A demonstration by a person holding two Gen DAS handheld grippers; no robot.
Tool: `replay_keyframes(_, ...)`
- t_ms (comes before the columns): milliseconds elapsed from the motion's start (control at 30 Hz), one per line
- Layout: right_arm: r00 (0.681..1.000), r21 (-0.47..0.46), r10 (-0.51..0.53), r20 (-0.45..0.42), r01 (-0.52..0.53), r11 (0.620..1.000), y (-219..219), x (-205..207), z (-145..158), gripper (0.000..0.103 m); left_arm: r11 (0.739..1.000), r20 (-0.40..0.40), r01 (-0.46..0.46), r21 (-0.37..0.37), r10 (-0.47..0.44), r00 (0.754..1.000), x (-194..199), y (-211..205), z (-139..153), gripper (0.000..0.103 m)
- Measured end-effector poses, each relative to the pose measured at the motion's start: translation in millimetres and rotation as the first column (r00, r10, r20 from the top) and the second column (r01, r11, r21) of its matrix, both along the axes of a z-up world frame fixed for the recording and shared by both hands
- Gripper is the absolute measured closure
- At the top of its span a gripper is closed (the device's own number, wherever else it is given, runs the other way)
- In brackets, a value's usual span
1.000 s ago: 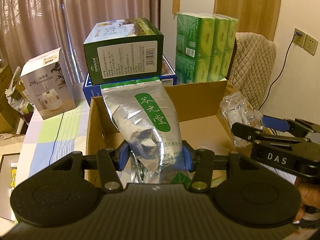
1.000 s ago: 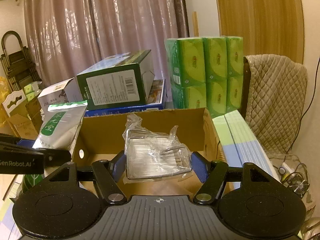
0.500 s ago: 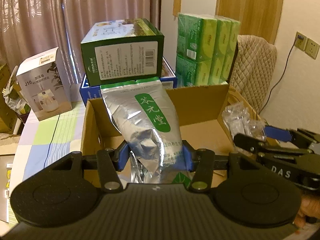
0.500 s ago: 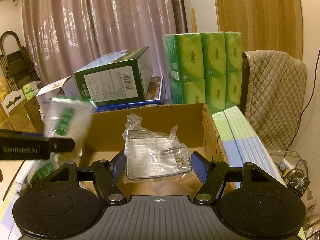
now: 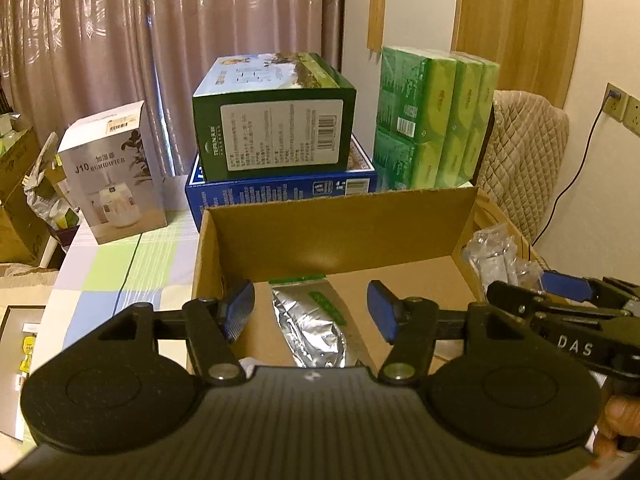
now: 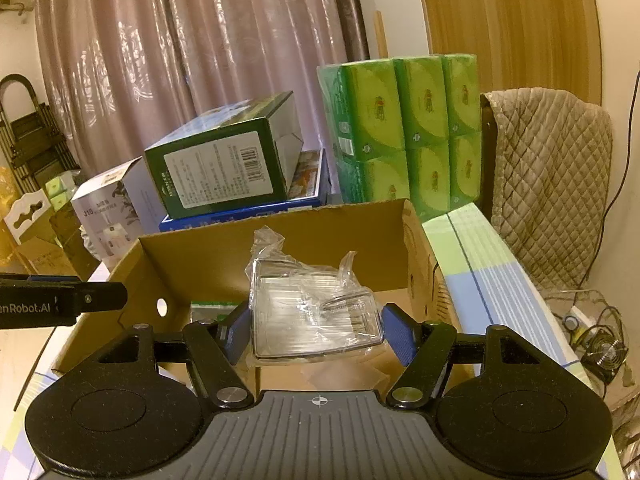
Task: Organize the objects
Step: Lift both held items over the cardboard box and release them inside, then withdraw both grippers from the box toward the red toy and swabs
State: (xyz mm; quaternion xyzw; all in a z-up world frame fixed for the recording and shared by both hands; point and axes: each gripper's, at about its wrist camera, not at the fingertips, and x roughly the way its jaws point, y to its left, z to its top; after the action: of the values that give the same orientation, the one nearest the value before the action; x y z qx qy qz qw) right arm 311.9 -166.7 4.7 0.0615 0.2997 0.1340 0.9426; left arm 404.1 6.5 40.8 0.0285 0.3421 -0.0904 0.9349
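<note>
An open cardboard box [image 5: 340, 220] stands on the table in front of me. A silver foil pouch with a green label [image 5: 310, 326] lies on the box floor; a corner of it shows in the right wrist view [image 6: 206, 309]. My left gripper [image 5: 311, 308] is open and empty just above the pouch. My right gripper [image 6: 316, 330] is shut on a clear plastic packet [image 6: 312, 316] and holds it over the box [image 6: 280, 240]. In the left wrist view the right gripper [image 5: 532, 284] and its packet [image 5: 496, 258] sit at the box's right wall.
Behind the box stand a green carton [image 5: 272, 128] on a flat blue box [image 5: 280, 196], a pack of green tissue packets [image 5: 436, 116] and a white humidifier box [image 5: 112, 176]. A quilted chair [image 6: 552, 184] stands at the right. The tablecloth [image 6: 488, 264] is checked.
My left gripper has opened and let go of the foil pouch, which has dropped into the box. My right gripper still holds the clear packet in the same place.
</note>
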Motion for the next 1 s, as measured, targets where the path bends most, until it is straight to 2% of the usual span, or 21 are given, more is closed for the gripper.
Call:
replay_keyframes(267, 1.000, 0.024, 0.013, -0.011, -0.013, 1.000, -0.2, 1.4, -5.2, 0.037, 1.000, -0.015, -0.012, 0.012, 0.013, 1.000, -0.6, 2.3, -5.0, 0.042)
replay_keyframes(333, 1.000, 0.074, 0.024, 0.002, -0.024, 0.997, -3.0, 1.5, -6.9, 0.037, 1.000, -0.018, -0.011, 0.012, 0.012, 1.000, -0.7, 2.8, -5.8, 0.041)
replay_keyframes(467, 0.999, 0.142, -0.004, 0.047, -0.003, 0.990, -10.7, -0.2, -2.9, 0.027, 1.000, -0.018, -0.020, 0.007, 0.020, 1.000, -0.7, 4.7, -7.4, 0.029)
replay_keyframes(667, 0.995, 0.158, -0.052, 0.086, 0.038, 0.987, -19.2, -4.3, 6.2, 0.025, 1.000, -0.025, -0.027, 0.008, 0.027, 0.999, -1.0, 8.2, -10.9, 0.029)
replay_keyframes(1000, 0.996, 0.140, -0.051, 0.075, 0.040, 0.989, -23.2, -3.2, 3.4, 0.025, 1.000, -0.026, -0.021, 0.020, 0.021, 0.999, -2.8, 7.3, -14.3, 0.028)
